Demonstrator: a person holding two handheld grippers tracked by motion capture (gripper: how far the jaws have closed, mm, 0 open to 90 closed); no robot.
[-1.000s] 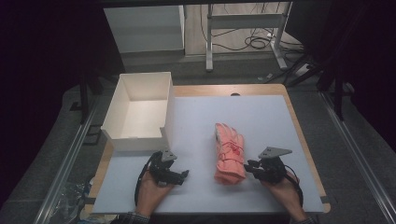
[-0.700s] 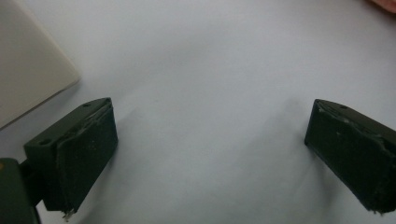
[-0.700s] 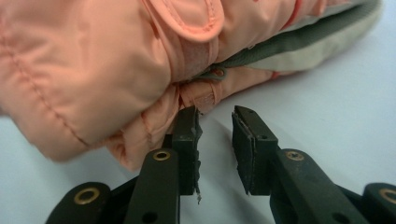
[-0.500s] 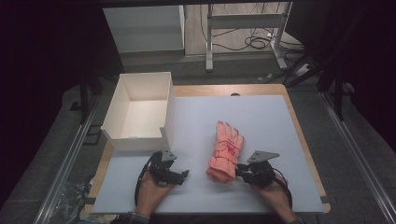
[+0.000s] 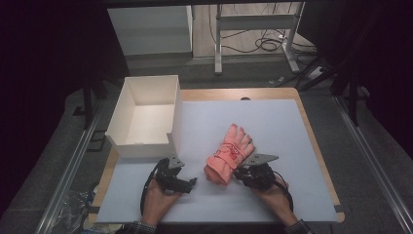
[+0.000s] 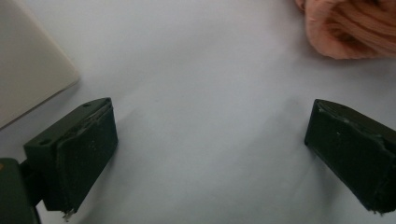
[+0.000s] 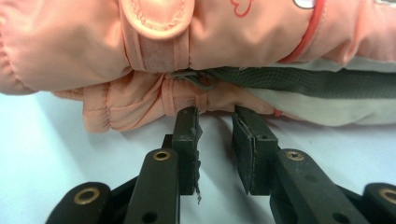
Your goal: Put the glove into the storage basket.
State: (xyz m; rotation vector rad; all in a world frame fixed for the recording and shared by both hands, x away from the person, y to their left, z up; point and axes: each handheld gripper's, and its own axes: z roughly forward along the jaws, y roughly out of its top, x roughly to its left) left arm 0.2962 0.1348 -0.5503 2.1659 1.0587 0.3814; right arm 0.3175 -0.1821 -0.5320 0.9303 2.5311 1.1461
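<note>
Two pink gloves point(image 5: 230, 153) lie stacked on the white table mat point(image 5: 272, 122), fingers toward the far side. In the right gripper view the upper glove point(image 7: 187, 46) shows a strap tab, with the lower one's edge beneath it. My right gripper point(image 5: 237, 174) sits at the stack's near right side. Its jaws point(image 7: 215, 112) stand narrowly apart, with their tips pinching the lower glove's edge. My left gripper point(image 5: 187, 182) rests open on the mat left of the gloves, nothing between its jaws point(image 6: 210, 107). The glove cuff point(image 6: 345, 28) lies beyond its right jaw.
An open white box point(image 5: 173, 122), empty, stands on the table's left side just beyond my left gripper; its corner point(image 6: 28, 70) lies near the left jaw. The mat's wooden border point(image 5: 311, 141) runs along the right. Table legs and cables lie beyond the far edge.
My right gripper has moved left and slightly toward me. The gloves' cuff end has swung left with it, so the stack now lies slanted. My left gripper has stayed put.
</note>
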